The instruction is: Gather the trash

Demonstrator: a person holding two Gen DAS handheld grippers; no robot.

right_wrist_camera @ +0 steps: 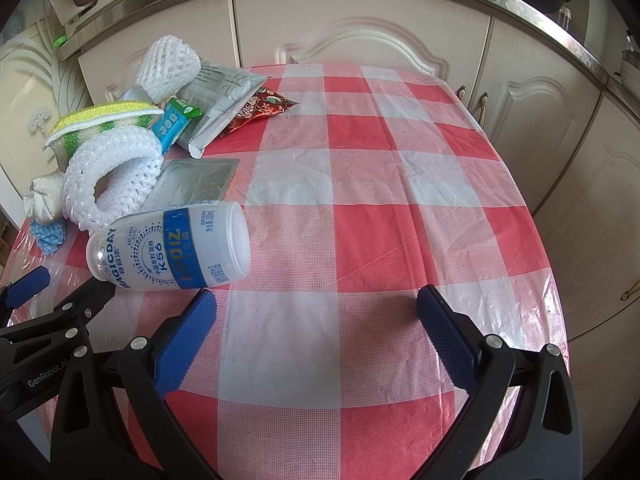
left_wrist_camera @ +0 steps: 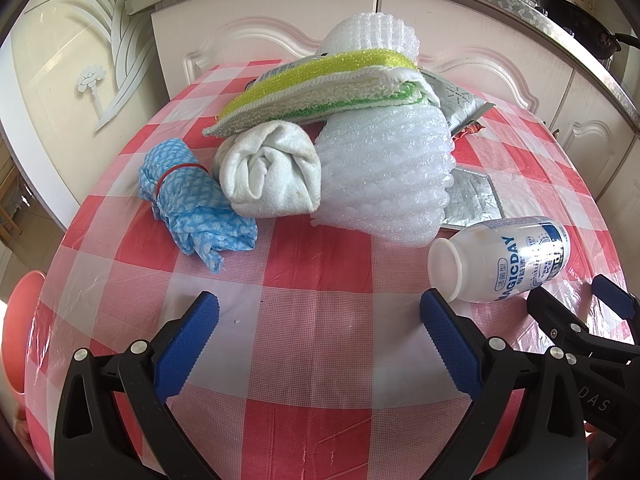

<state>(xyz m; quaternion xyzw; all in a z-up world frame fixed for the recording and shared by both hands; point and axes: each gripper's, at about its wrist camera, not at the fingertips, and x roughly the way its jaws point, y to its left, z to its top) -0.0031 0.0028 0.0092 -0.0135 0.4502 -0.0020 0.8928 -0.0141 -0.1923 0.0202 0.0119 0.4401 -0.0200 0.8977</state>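
A white uncapped MAGICDAY bottle [left_wrist_camera: 504,260] [right_wrist_camera: 172,246] lies on its side on the red-and-white checked tablecloth [left_wrist_camera: 320,288] [right_wrist_camera: 360,200]. Behind it sits a pile: white foam net sleeves [left_wrist_camera: 384,176] [right_wrist_camera: 116,176], a silver foil wrapper [left_wrist_camera: 474,198] [right_wrist_camera: 192,182], a grey pouch [right_wrist_camera: 220,100], a red snack packet [right_wrist_camera: 264,106] and a small blue-green pack [right_wrist_camera: 174,120]. My left gripper [left_wrist_camera: 320,316] is open, just left of the bottle's mouth. My right gripper [right_wrist_camera: 316,312] is open over bare cloth, its left finger beside the bottle. Each gripper shows at the other view's edge.
A rolled white towel [left_wrist_camera: 272,172], a blue cloth tied with a red band [left_wrist_camera: 192,204] and a yellow-green sponge cloth [left_wrist_camera: 320,84] lie in the pile. Cream cabinets [right_wrist_camera: 360,24] stand behind the table. A pink bin [left_wrist_camera: 20,332] sits low at the left. A pan [left_wrist_camera: 576,20] rests on the counter.
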